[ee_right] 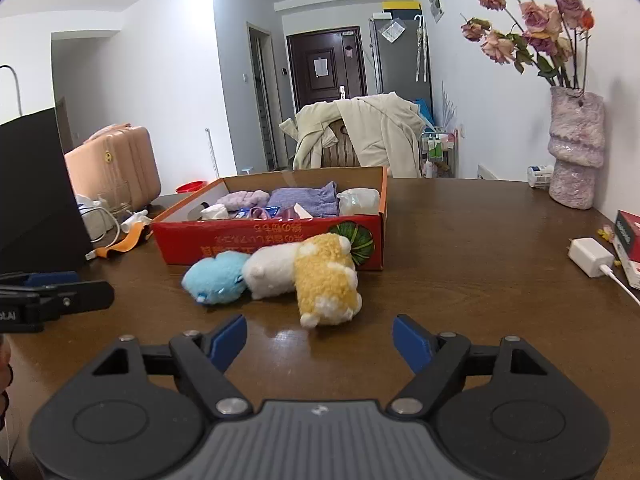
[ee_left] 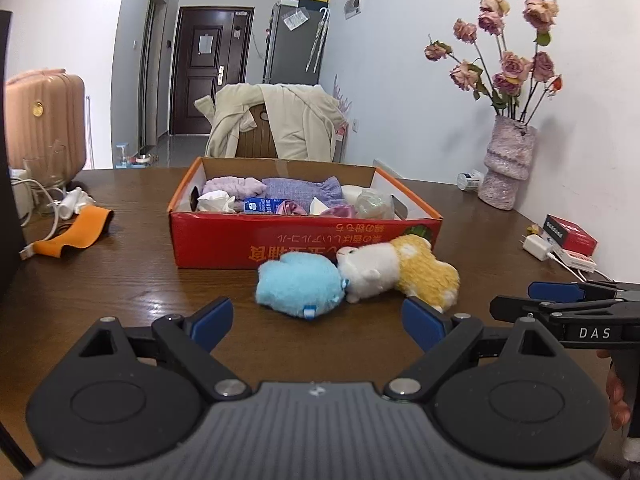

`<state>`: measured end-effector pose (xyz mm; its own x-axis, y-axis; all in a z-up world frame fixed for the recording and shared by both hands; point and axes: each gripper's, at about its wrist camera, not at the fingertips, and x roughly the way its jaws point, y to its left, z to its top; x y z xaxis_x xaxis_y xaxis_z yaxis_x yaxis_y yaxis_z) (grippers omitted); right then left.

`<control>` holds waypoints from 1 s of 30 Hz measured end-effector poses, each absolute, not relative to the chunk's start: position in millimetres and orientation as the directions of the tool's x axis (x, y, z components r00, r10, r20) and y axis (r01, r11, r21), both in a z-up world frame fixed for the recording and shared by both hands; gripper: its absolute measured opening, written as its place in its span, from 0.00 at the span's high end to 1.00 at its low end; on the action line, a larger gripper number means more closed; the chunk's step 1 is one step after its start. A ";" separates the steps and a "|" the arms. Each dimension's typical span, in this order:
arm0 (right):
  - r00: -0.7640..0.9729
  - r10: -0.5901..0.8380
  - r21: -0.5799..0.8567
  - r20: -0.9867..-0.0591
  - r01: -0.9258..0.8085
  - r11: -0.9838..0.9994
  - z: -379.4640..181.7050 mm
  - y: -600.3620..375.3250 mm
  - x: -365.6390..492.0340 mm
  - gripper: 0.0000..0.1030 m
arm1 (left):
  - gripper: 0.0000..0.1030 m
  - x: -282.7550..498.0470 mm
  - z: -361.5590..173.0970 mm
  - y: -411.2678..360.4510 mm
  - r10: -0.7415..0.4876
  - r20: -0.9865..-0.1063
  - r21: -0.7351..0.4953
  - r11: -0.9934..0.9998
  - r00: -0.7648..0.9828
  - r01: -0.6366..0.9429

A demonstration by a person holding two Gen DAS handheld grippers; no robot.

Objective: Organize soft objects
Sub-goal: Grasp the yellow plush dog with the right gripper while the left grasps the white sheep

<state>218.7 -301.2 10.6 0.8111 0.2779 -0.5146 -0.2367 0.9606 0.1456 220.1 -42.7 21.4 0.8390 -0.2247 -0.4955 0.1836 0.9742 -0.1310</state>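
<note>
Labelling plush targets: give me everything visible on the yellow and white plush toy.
The yellow and white plush toy is a small fluffy stuffed animal: white head and front, curly yellow body, white paws and tail end. It lies on its side on the wooden table, just in front of the red cardboard box, apparently touching the box front. Its white head presses against the blue plush toy. Neither gripper touches it; the right gripper stands open just short of it.
</note>
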 end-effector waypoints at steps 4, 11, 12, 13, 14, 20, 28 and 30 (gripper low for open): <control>0.807 0.276 0.149 -0.522 -0.232 0.961 4.1 -297.1 248.6 0.24 | 0.10 247.9 14.6 -48.9 -0.242 -0.509 -0.139 0.970 0.826 0.199; 0.790 0.279 0.151 -0.547 -0.234 0.960 -14.7 -287.7 295.6 0.41 | 0.22 287.9 -5.1 -65.6 -0.273 -0.546 -0.159 0.962 0.792 0.222; 0.791 0.280 0.155 -0.544 -0.233 0.960 -16.4 -288.6 299.9 0.42 | 0.26 291.7 -7.5 -67.8 -0.281 -0.550 -0.163 0.960 0.787 0.229; 0.790 0.286 0.167 -0.542 -0.232 0.958 -18.1 -289.6 303.7 0.44 | 0.29 295.3 -10.2 -70.3 -0.287 -0.556 -0.167 0.958 0.780 0.234; 0.788 0.290 0.177 -0.543 -0.231 0.957 -19.8 -290.3 307.2 0.46 | 0.35 298.3 -12.1 -72.3 -0.293 -0.562 -0.170 0.956 0.773 0.239; 0.793 0.287 0.202 -0.538 -0.209 0.957 -23.8 -289.9 299.4 0.61 | 0.53 309.5 -23.3 -82.5 -0.348 -0.583 -0.214 0.937 0.734 0.275; 0.727 0.410 0.224 -0.550 -0.345 0.912 -20.3 -266.4 253.2 0.65 | 0.62 317.5 -33.2 -79.0 -0.401 -0.573 -0.301 0.914 0.714 0.272; 0.706 0.441 0.216 -0.555 -0.389 0.895 -17.8 -261.7 247.3 0.65 | 0.61 313.1 -26.0 -73.6 -0.397 -0.556 -0.301 0.915 0.730 0.269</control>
